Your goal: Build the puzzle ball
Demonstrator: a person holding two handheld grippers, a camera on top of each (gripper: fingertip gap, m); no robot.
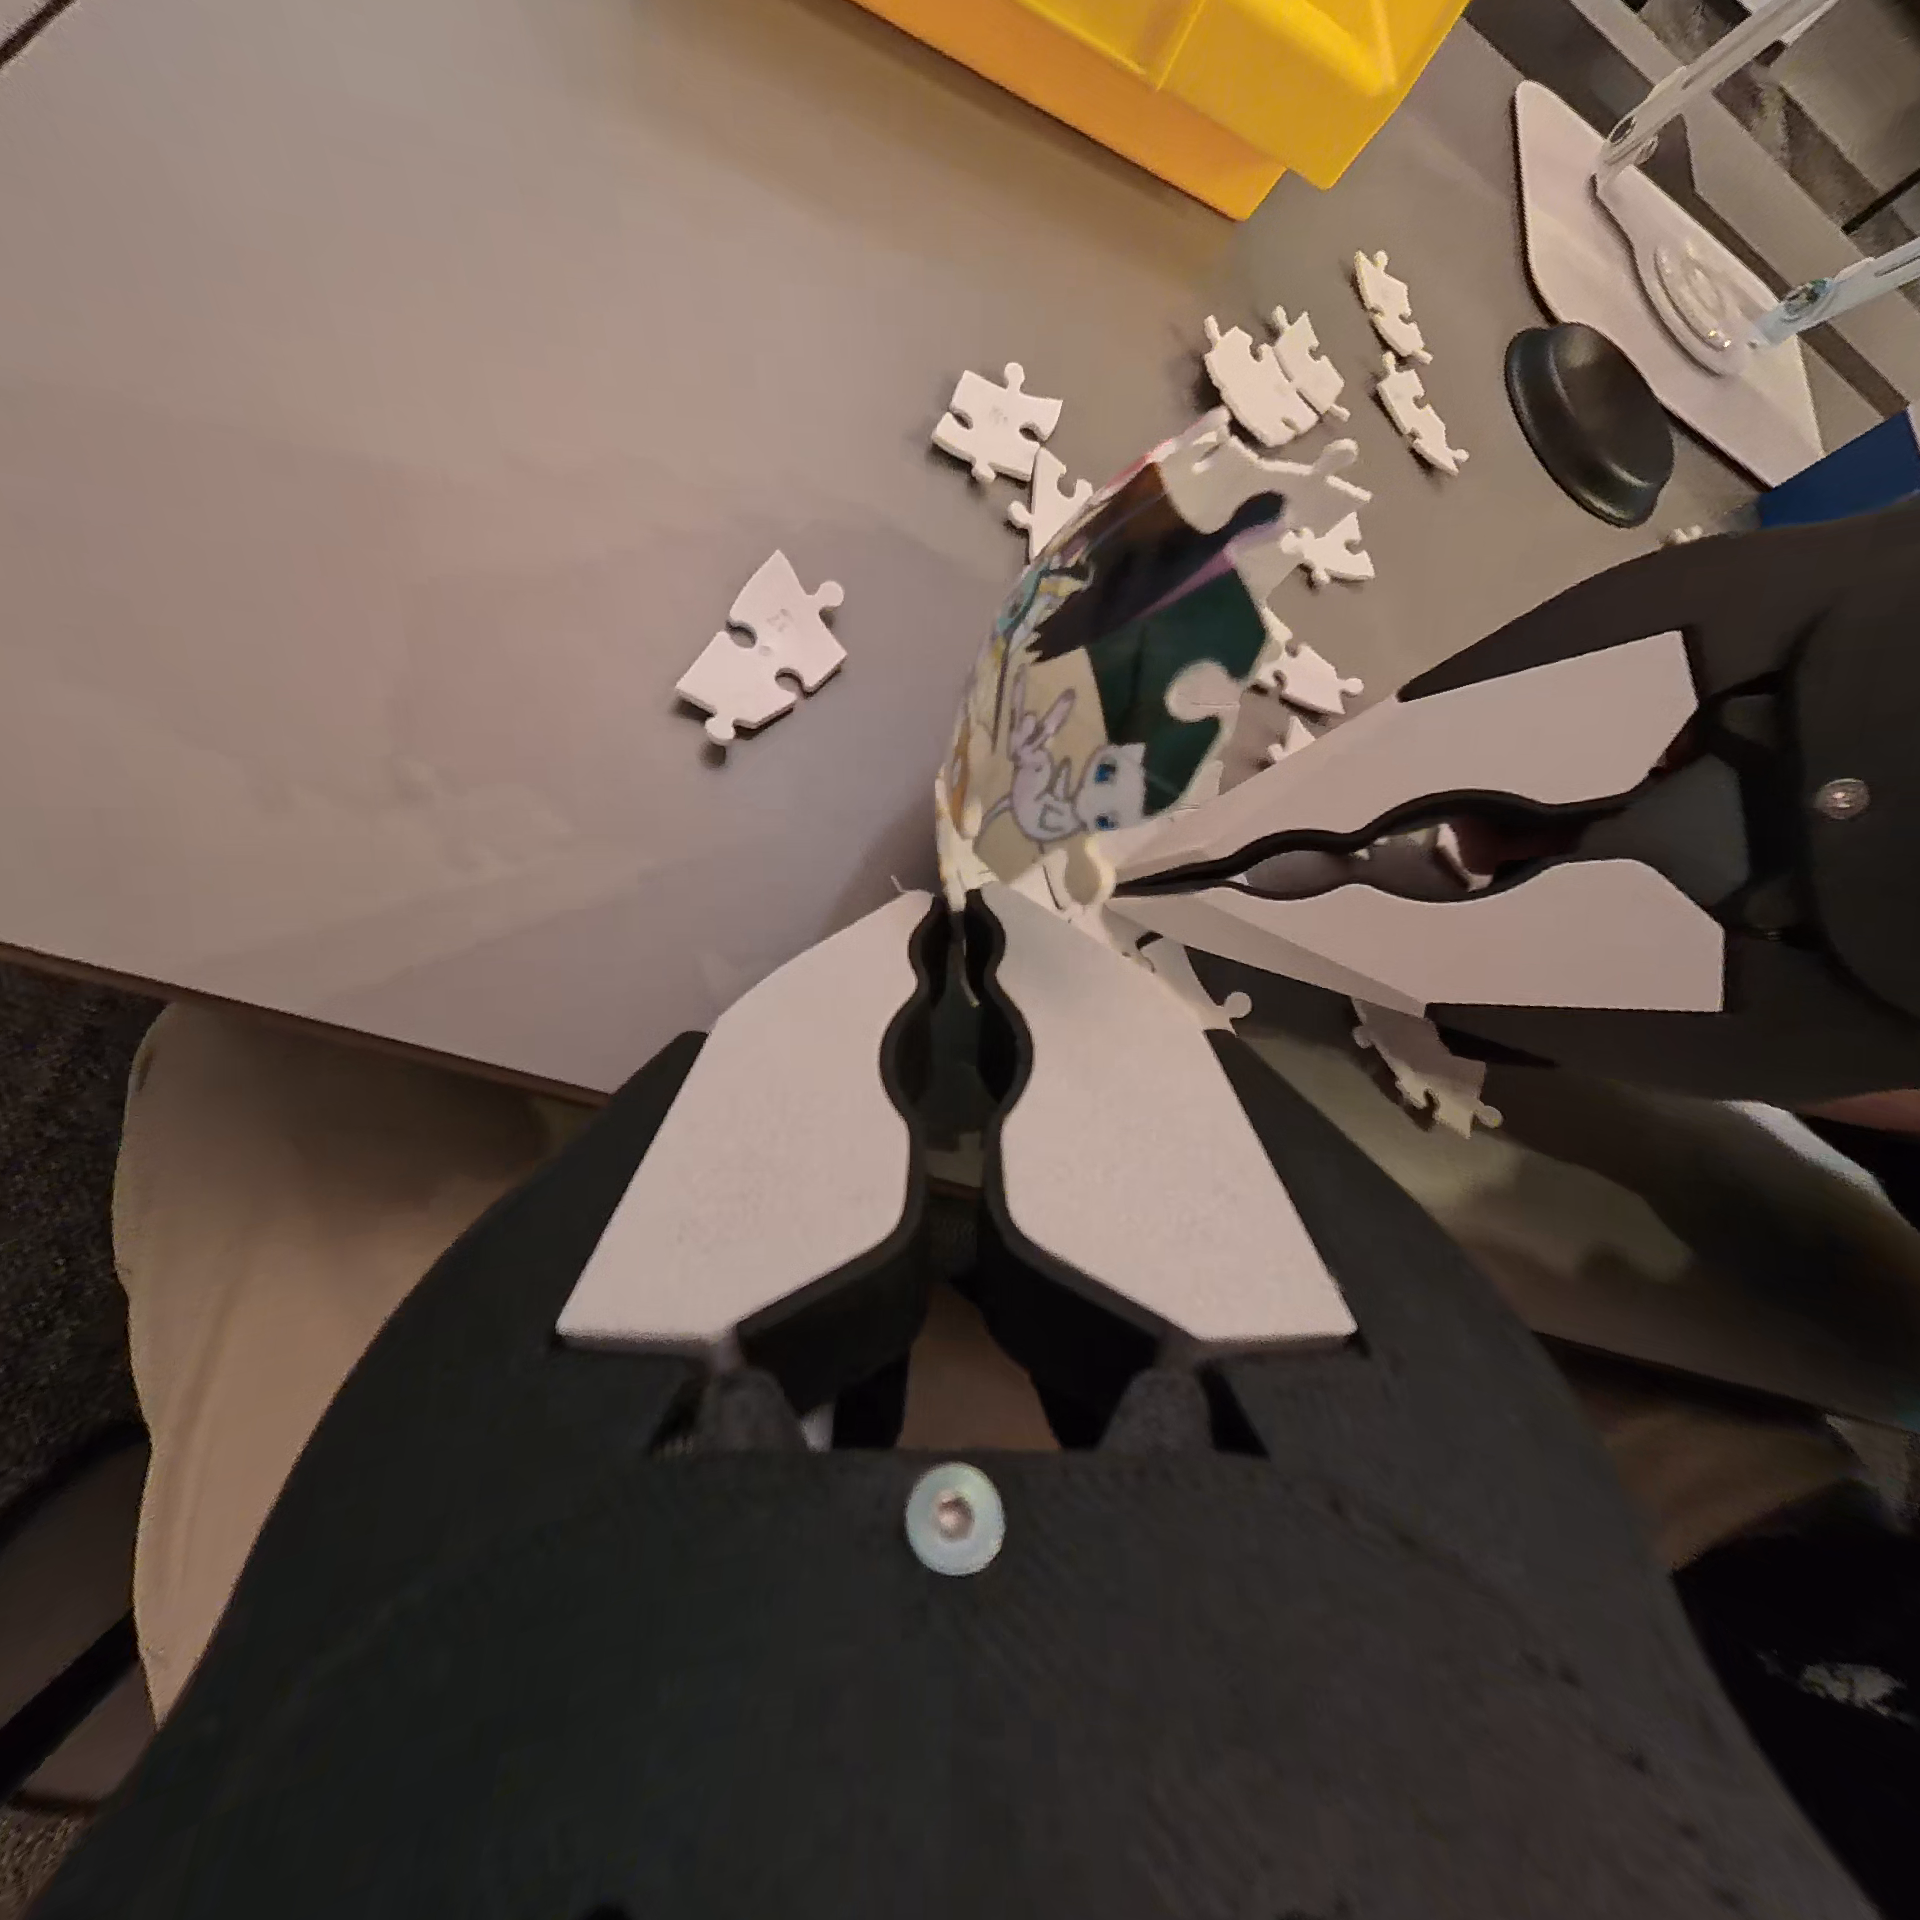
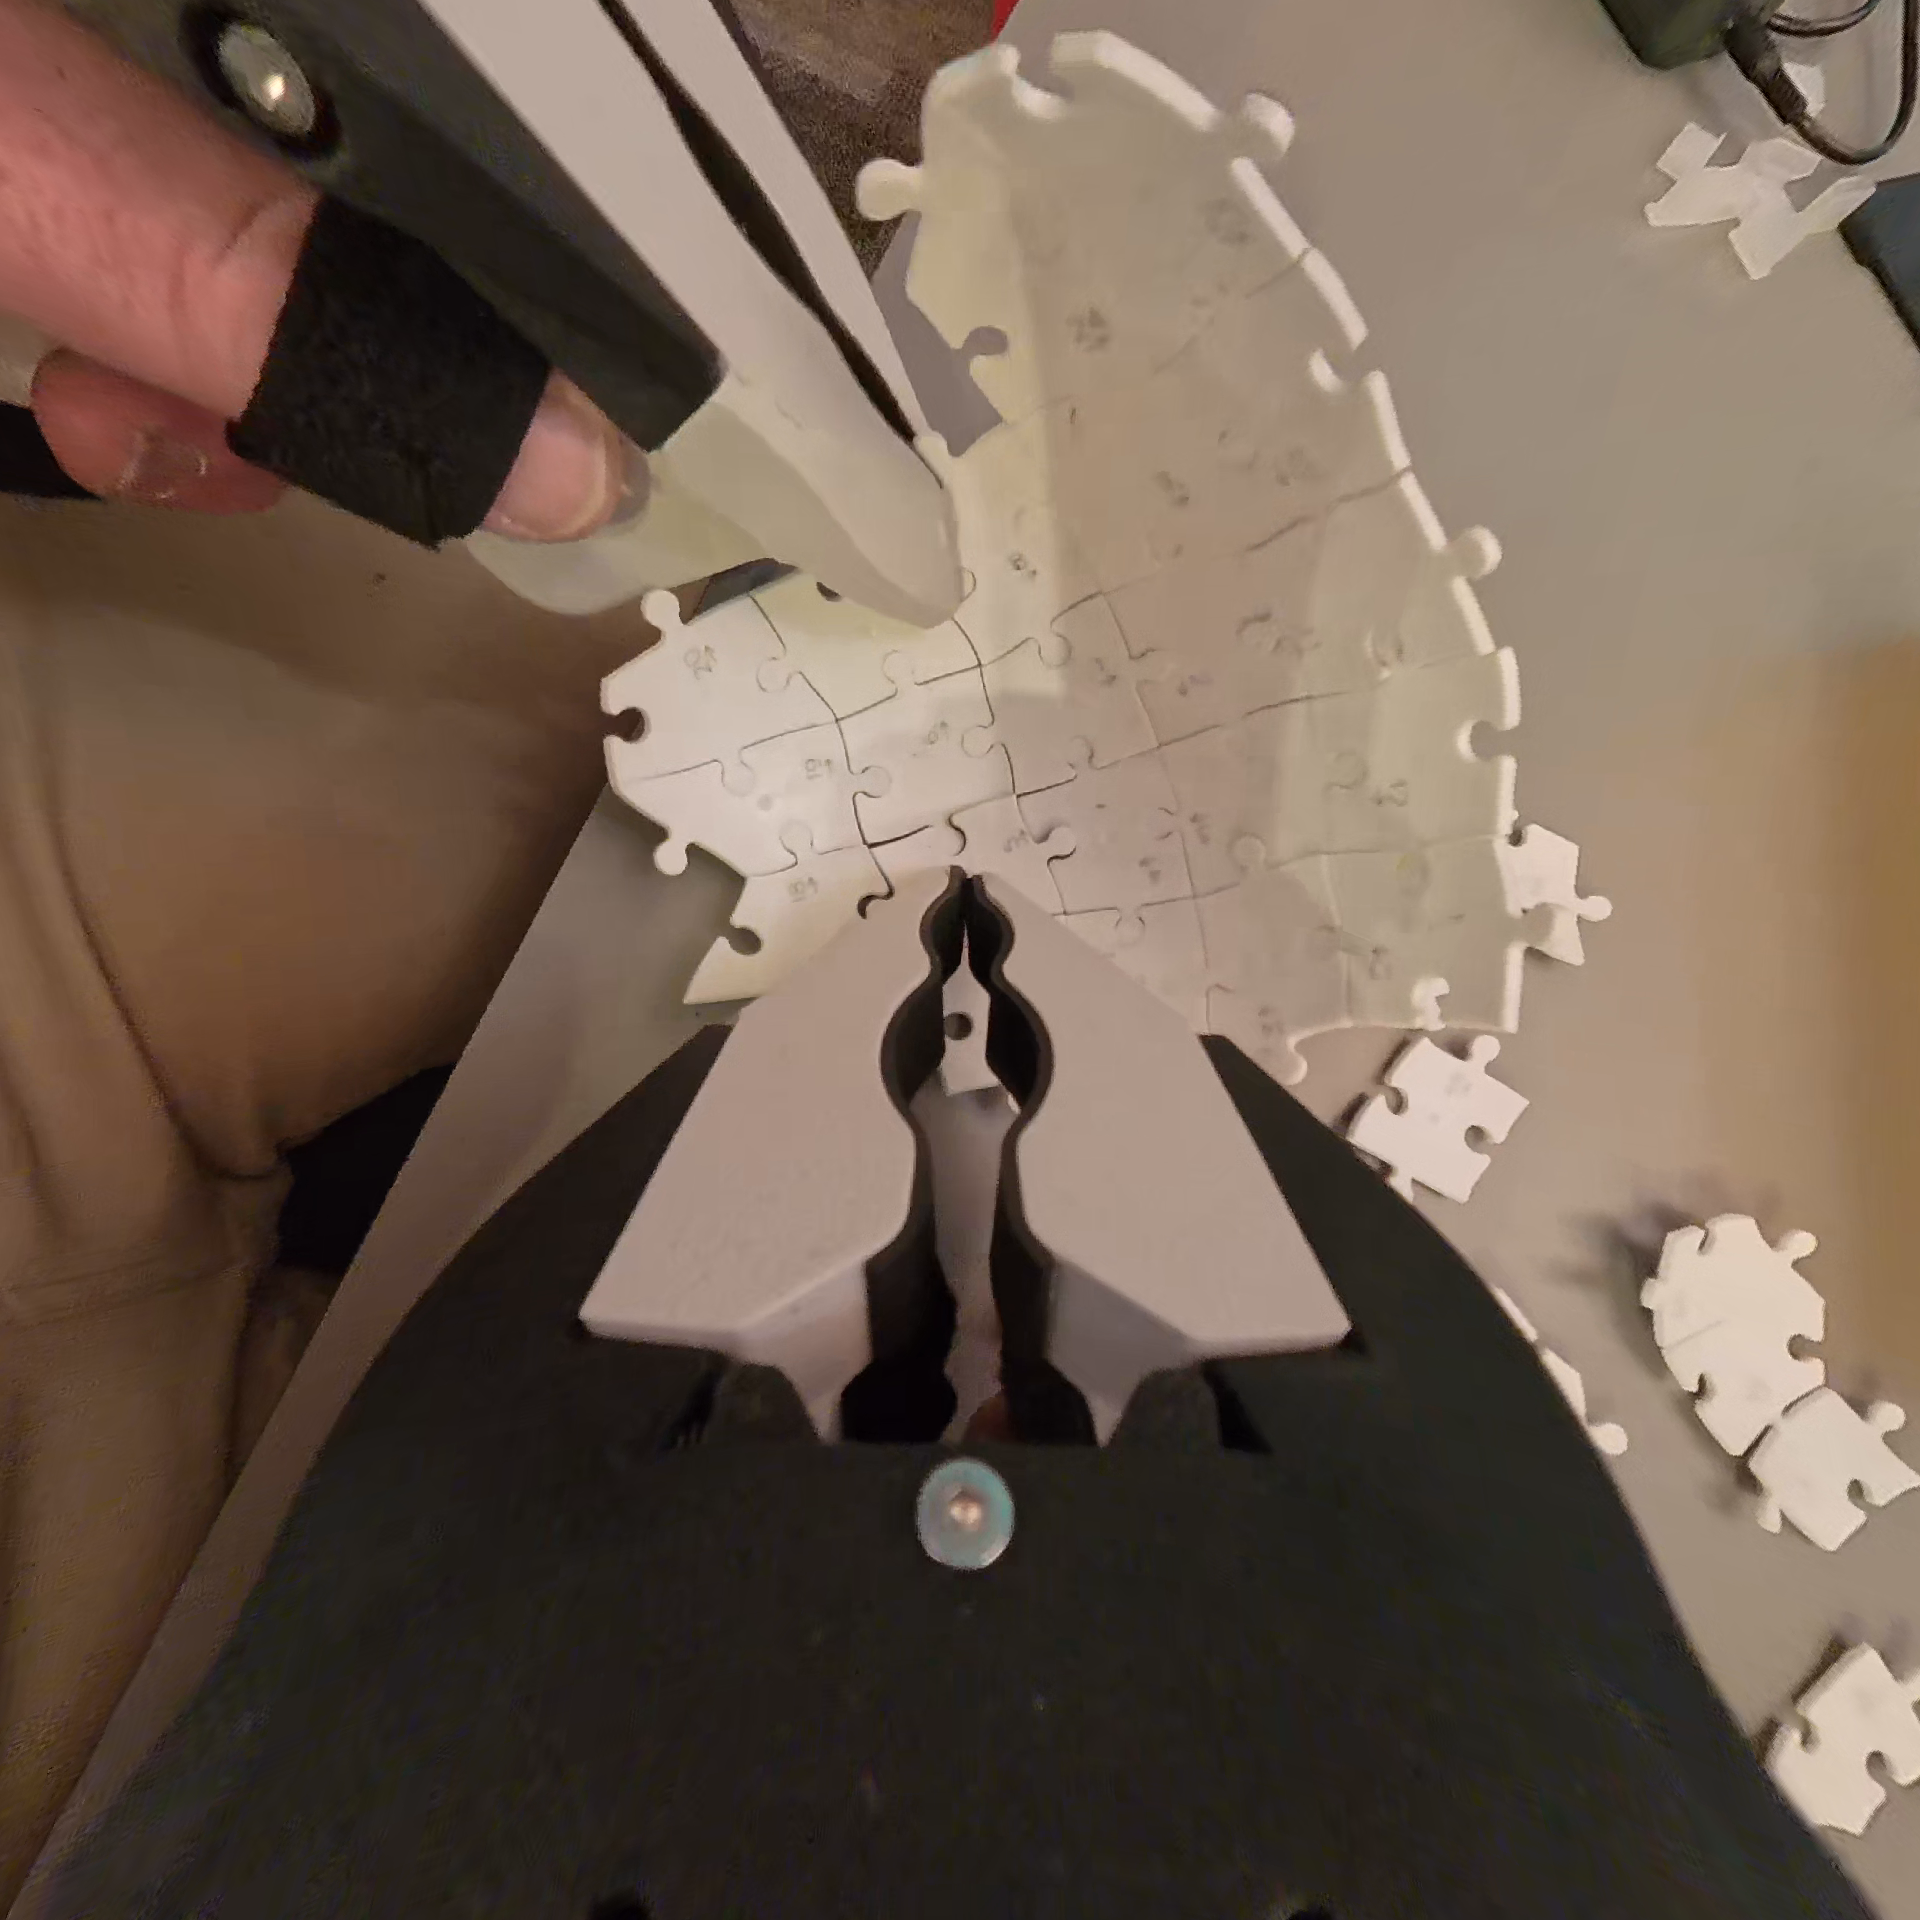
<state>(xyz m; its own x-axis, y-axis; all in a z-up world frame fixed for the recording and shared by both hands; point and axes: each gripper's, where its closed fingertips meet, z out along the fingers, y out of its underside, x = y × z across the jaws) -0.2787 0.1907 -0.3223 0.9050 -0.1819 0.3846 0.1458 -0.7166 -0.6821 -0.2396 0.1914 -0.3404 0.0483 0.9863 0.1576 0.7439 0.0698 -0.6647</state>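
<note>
Left hand-held gripper (image 1: 956,920): closed on shell (image 1: 1101,665) rim
Right hand-held gripper (image 2: 964,883): pinching a piece (image 2: 964,1023) at shell edge
Handling: light, thin, likely fragile at joints; grip rims only

Grey matte worktop (image 1: 416,436) under warm indoor light, with a soft sheen toward its left side. A yellow bin (image 1: 1174,73) stands at the far edge. Near the far right corner lie a white lamp base (image 1: 1579,312) carrying a metal arm and a black round disc (image 1: 1590,421). Dark speckled carpet (image 1: 52,1195) shows below the near edge.
</note>
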